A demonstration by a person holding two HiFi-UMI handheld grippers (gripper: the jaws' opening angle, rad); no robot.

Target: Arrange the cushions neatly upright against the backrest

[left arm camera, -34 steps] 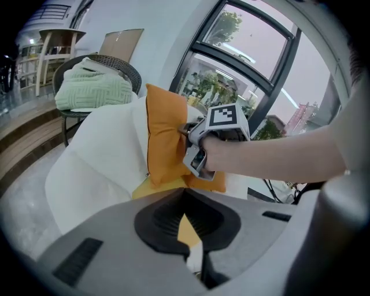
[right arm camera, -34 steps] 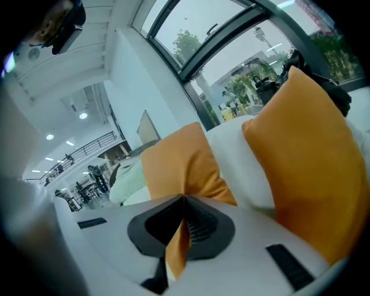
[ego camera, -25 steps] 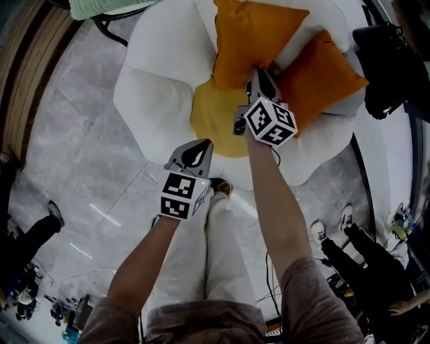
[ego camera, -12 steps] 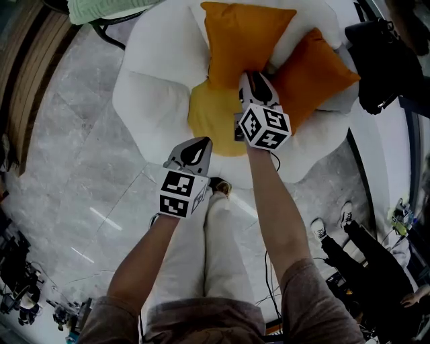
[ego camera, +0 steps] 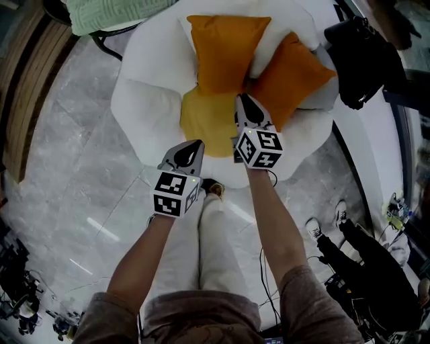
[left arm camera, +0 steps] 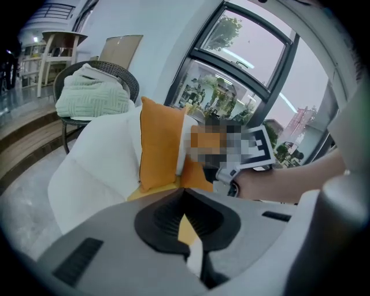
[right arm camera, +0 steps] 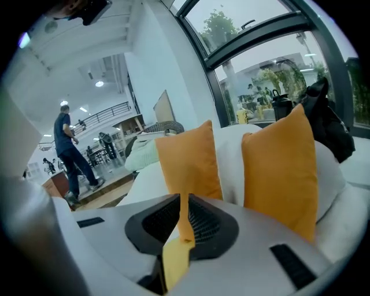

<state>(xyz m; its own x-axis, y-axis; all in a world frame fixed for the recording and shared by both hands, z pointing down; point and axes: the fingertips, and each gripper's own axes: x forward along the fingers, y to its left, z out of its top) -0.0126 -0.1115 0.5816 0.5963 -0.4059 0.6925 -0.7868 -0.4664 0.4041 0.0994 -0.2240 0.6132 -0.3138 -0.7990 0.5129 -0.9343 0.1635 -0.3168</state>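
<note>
Two orange cushions stand upright on the white flower-shaped armchair point(ego camera: 144, 101). The first cushion point(ego camera: 225, 50) is at twelve o'clock from the yellow seat point(ego camera: 205, 121) and the second cushion point(ego camera: 292, 74) at about one o'clock. Both lean on the backrest point(ego camera: 282, 20), their lower corners nearly meeting. They look plump, light and soft, and would likely sag or tip if nudged low. The cloth should give grip rather than slide. A pinch on a top corner or along a side seam seems the best hold for squaring either one; the second sits slightly turned. The right gripper point(ego camera: 244, 102) reaches over the seat with the forearm stretched out, pointing at twelve o'clock toward the gap between the cushions. Its fingers have just been closing to a narrow slit, with nothing between them. The left gripper point(ego camera: 191, 148) hangs at seven o'clock from the seat, by the armchair's front edge, angled downward, its fingers drawn together and empty.
</note>
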